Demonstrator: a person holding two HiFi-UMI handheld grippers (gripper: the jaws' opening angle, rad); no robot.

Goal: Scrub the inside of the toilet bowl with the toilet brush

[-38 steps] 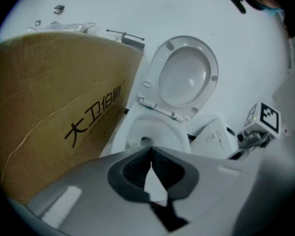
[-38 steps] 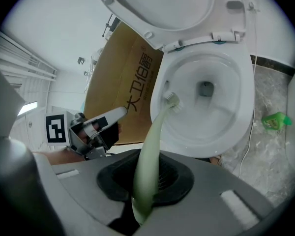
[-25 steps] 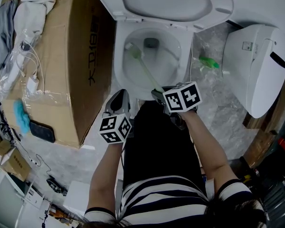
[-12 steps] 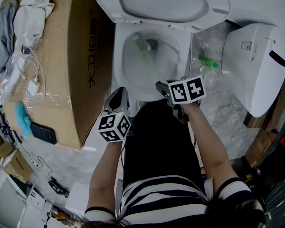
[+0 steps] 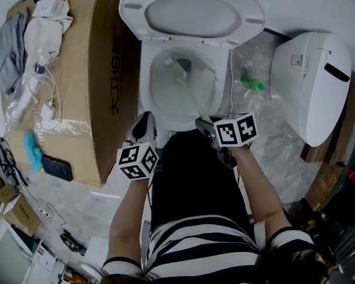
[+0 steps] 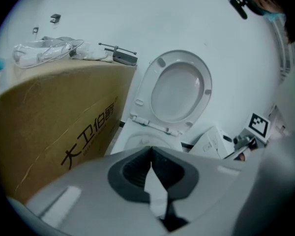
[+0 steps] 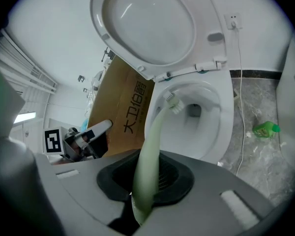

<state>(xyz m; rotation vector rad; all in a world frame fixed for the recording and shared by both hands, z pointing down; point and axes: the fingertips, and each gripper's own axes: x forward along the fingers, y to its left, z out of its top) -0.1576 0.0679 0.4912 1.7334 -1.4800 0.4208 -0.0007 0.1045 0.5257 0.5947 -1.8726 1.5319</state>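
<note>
Bowl (image 5: pixel 145 94) one, brush (image 7: pixel 152 136) one.

Your right gripper (image 5: pixel 202 124) holds the pale green toilet brush (image 5: pixel 187 91), its head inside the toilet bowl (image 5: pixel 147 93). Your left gripper (image 5: pixel 143 124) hangs near the bowl's front. Cardboard box (image 5: pixel 77 81) on the left; green bottle (image 5: pixel 252 85) on the right.

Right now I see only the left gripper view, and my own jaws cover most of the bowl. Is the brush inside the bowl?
Observer: Yes. The brush reaches into the bowl, with its head at the rear inner wall.
Operator: Does the other gripper hold it?
Observer: Yes. The right gripper is shut on the brush, low on its green handle.
Operator: Is anything lying to the right of the bowl?
Observer: A green bottle lies on the floor there, apart from the bowl.
</note>
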